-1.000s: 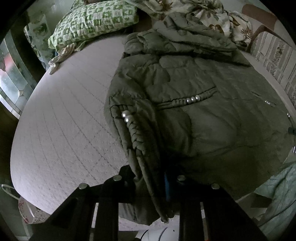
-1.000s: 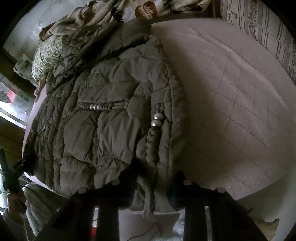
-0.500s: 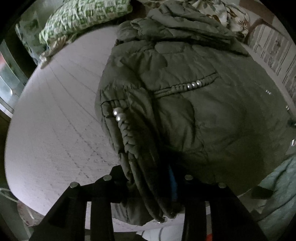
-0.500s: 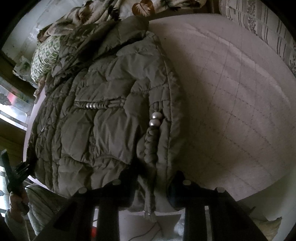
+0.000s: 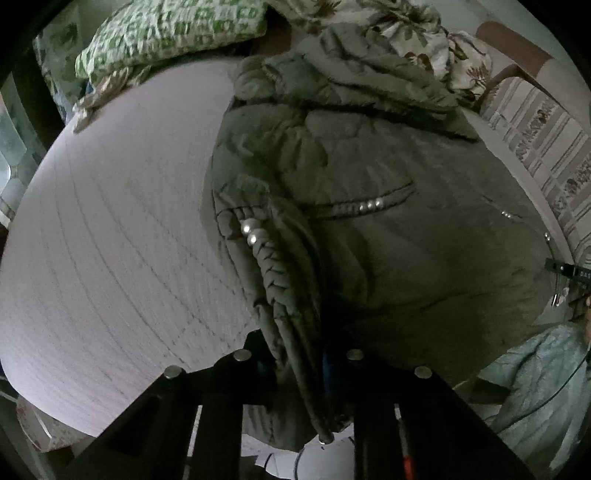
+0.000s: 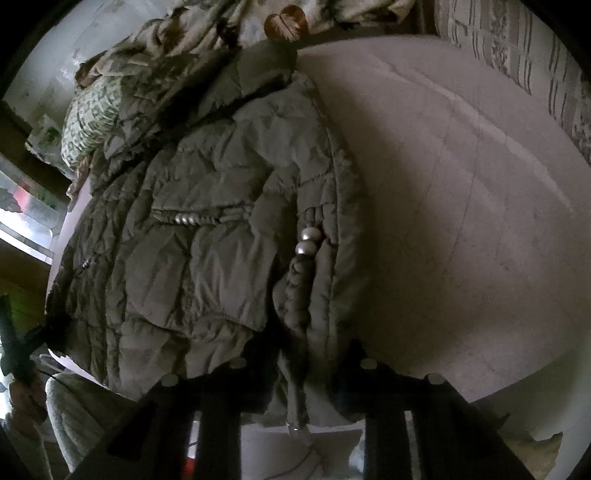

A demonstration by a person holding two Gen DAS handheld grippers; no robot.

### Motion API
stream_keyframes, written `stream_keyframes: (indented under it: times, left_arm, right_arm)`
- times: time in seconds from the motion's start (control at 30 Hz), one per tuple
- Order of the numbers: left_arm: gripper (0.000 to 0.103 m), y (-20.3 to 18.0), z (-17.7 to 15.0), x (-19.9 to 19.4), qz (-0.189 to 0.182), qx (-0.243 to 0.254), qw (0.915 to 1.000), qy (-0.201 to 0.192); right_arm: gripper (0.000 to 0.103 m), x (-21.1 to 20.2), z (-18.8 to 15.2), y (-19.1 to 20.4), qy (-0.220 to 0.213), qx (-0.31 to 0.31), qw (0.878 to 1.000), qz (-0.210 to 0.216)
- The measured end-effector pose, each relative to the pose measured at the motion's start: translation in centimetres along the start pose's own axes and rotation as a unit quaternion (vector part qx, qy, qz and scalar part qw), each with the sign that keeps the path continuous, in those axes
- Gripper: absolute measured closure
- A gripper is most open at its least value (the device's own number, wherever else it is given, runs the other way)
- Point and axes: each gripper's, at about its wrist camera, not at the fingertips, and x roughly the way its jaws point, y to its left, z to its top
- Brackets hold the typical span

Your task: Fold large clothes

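An olive quilted jacket [image 5: 388,258] with pearl beads and braided trim lies spread on the bed, hood toward the pillows. My left gripper [image 5: 306,354] is at the jacket's near left edge. Its jaws are closing on the folded, braided sleeve edge [image 5: 280,295], and the fabric bunches between the fingers. In the right wrist view the same jacket [image 6: 192,258] fills the left half. My right gripper [image 6: 306,369] is at the near right edge, its jaws closing with the beaded sleeve edge [image 6: 299,295] pinched between them. Both hems hang over the bed's front edge.
The pale quilted bed cover [image 5: 110,240] [image 6: 461,221] lies bare on either side of the jacket. A green patterned pillow [image 5: 166,33] and a floral blanket [image 5: 424,44] sit at the head. A striped cushion [image 5: 546,140] borders the far side. A person's pale sleeve [image 5: 535,387] is at the front.
The left gripper's jaws widened, then narrowed onto the sleeve fabric, and it shifted slightly along the bed. The right gripper's jaws narrowed a little while it kept its place.
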Motion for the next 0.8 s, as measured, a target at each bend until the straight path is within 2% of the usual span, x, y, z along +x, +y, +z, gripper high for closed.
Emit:
stream_keyframes:
  times: [0.3, 0.8]
  left_arm:
    - [0.087, -3.9, 1.5, -2.8, 0.063, 0.046, 0.9963, -0.035]
    - [0.087, -4.4, 4.8, -5.3, 0.077, 0.052, 0.9927, -0.078]
  right_arm:
    - [0.084, -3.5, 1.5, 1.8, -0.038, -0.025, 0.999, 0.016]
    - [0.084, -7.2, 5.5, 4.4, -0.088, -0.044, 0.995, 0.032]
